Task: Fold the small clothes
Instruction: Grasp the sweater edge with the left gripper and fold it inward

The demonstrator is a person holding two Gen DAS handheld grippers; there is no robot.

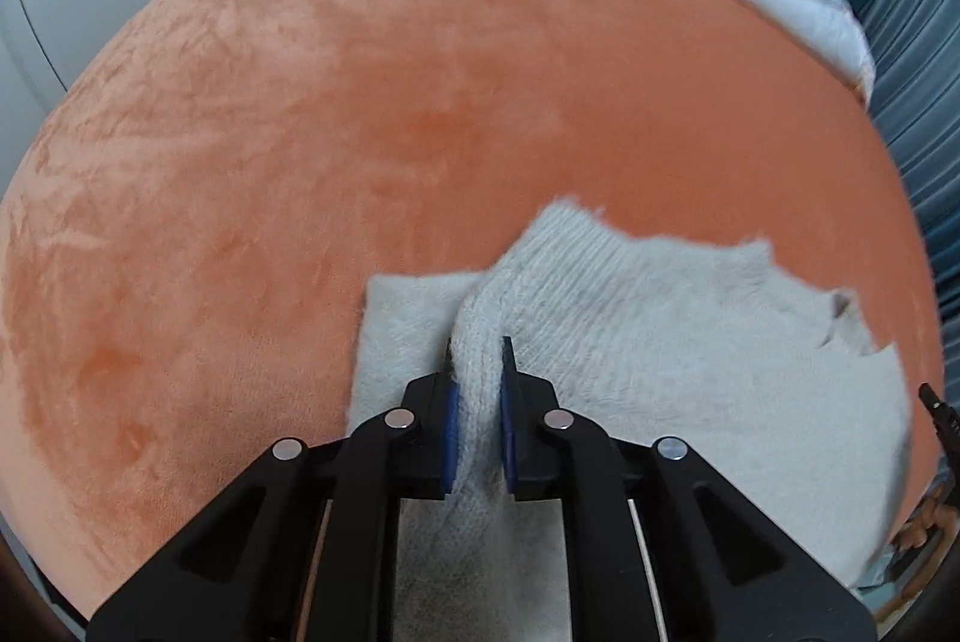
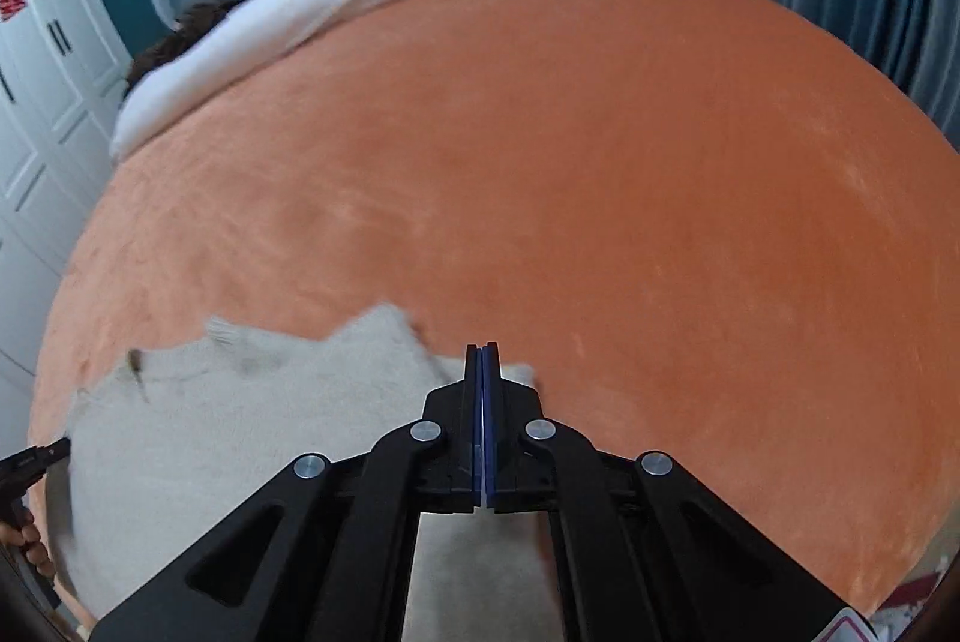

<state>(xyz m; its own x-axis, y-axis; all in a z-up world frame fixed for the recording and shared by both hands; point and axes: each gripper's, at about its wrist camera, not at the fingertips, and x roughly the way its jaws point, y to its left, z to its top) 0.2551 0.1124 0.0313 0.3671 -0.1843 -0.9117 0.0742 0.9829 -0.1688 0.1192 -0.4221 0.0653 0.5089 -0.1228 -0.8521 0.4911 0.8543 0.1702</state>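
Knitwear (image 1: 660,342) bunched in left tool (image 1: 478,348); right tool (image 2: 482,351) pressed closed, level over its edge.

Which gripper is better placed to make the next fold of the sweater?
Probably the left gripper: a bunched ridge of the sweater is pinched between its fingers. The right gripper is shut over the sweater's edge, with no cloth visible between its fingers.

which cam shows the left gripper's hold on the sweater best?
Left wrist view: the left gripper is shut on a bunched ridge of the grey sweater. The right wrist view shows only that gripper's tip at the frame edge, and the sweater blurred.
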